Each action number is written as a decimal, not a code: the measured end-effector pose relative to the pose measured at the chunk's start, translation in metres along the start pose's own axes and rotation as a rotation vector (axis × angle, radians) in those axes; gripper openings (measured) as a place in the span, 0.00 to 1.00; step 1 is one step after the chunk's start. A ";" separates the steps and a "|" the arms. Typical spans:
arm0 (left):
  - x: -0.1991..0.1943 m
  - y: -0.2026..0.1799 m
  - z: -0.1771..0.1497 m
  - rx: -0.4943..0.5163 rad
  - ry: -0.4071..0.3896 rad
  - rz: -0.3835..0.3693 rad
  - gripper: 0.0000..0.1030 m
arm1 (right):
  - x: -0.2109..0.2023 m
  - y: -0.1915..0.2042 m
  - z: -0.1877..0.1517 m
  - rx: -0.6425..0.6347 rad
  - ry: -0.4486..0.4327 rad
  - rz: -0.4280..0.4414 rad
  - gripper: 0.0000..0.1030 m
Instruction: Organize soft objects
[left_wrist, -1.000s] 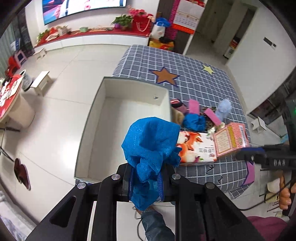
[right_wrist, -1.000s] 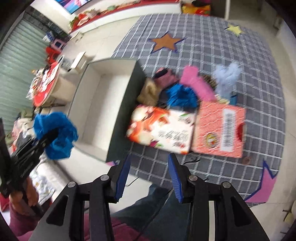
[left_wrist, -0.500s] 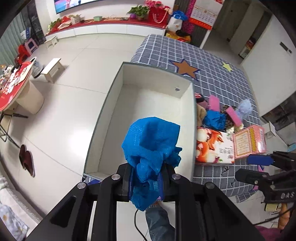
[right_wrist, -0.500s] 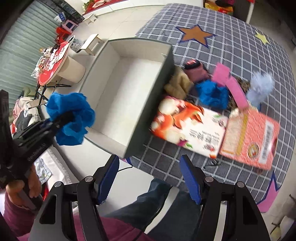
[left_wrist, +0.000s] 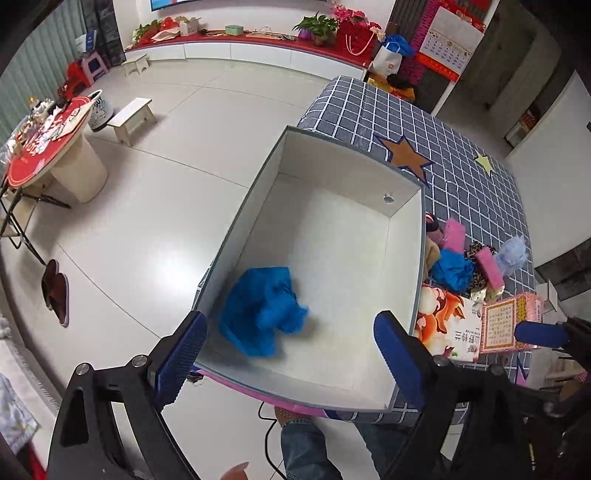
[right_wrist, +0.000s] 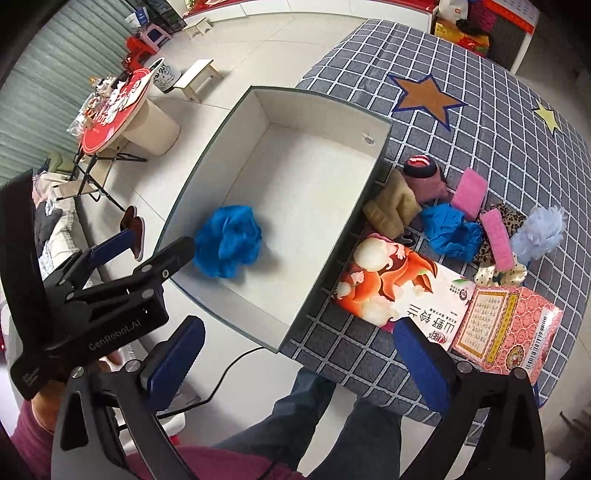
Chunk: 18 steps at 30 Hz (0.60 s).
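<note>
Blue, crumpled and a little blurred, the blue cloth (left_wrist: 264, 312) lies inside the white box (left_wrist: 402, 206), low in the left wrist view and near the box's near-left corner. My left gripper (left_wrist: 290, 356) stands above it with its jaws opening wide; nothing is between the blue pads (left_wrist: 181, 360), and neither pad touches the cloth. In the right wrist view the same cloth (right_wrist: 229, 245) sits at centre left, on the box floor, with the left gripper's black body at the lower left of the frame, just outside the box wall (right_wrist: 332, 254).

My right gripper (right_wrist: 299, 363) fills the bottom of its own view, jaws opening to their widest and gripping nothing; below them I see only my trouser legs and the edge of the checked tablecloth (right_wrist: 498, 122).

To the right of the box, on the cloth, is the pile of soft things (right_wrist: 461, 221): a tan piece touching the box wall, a second blue bundle, pink pads, a pale fluffy ball at the far right. Two printed cartons (right_wrist: 402, 295) lie just below the pile.
</note>
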<state>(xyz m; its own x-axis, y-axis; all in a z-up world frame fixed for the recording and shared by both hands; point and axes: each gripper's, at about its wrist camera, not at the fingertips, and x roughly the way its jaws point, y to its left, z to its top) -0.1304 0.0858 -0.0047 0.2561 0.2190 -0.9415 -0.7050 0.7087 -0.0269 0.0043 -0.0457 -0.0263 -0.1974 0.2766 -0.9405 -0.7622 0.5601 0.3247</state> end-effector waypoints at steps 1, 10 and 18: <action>0.000 0.000 0.000 0.000 -0.001 -0.003 0.91 | 0.000 0.000 0.001 -0.002 0.002 -0.003 1.00; 0.002 -0.008 0.008 0.007 0.015 -0.018 0.91 | -0.012 -0.014 0.007 0.022 -0.022 -0.015 1.00; 0.007 -0.026 0.020 0.029 0.033 -0.037 0.91 | -0.028 -0.048 0.015 0.069 -0.046 -0.028 1.00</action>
<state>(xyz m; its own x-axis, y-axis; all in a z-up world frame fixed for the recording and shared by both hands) -0.0975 0.0824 -0.0036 0.2594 0.1708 -0.9505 -0.6759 0.7352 -0.0523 0.0558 -0.0683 -0.0140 -0.1471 0.2944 -0.9443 -0.7223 0.6203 0.3058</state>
